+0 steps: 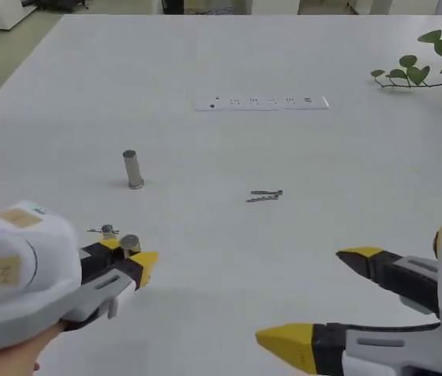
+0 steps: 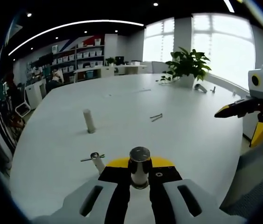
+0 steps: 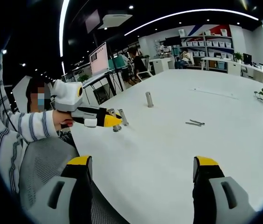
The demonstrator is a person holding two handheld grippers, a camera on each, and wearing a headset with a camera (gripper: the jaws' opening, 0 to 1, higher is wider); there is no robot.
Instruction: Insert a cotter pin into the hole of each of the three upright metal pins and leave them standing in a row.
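Holds the right tool (image 1: 307,296) over the near edge of the counter (image 1: 229,251), toward the right side, jaws spread wide with nothing between them. Holds the left tool (image 1: 131,265) low toward the near left corner, pressed together on the held metal pin (image 1: 130,243), which stands upright in the grip with its round top clear above the jaws. Cannot tell whether its base touches the counter, nor whether its hole is filled.

Finds a second metal pin (image 1: 108,232) just beside it on the left, standing, with a fitted cotter pin (image 1: 96,230) lying crosswise through its head. Finds the third metal pin (image 1: 132,169) farther in along the left half, upright and bare, well apart from the other two.

Locates the loose cotter pins (image 1: 265,196) flat near the counter's centre, lying together, long axes roughly parallel to the near edge. Places them ahead and to the left of the right tool, ahead and to the right of the left tool. Judges the empty right tool the likelier one for the pickup, closing across the thin shaft, not along it, then turning the pin's length toward the hole in the held metal pin.

Ends with a power strip (image 1: 260,103) toward the far edge and a plant (image 1: 432,59) at the far right corner.
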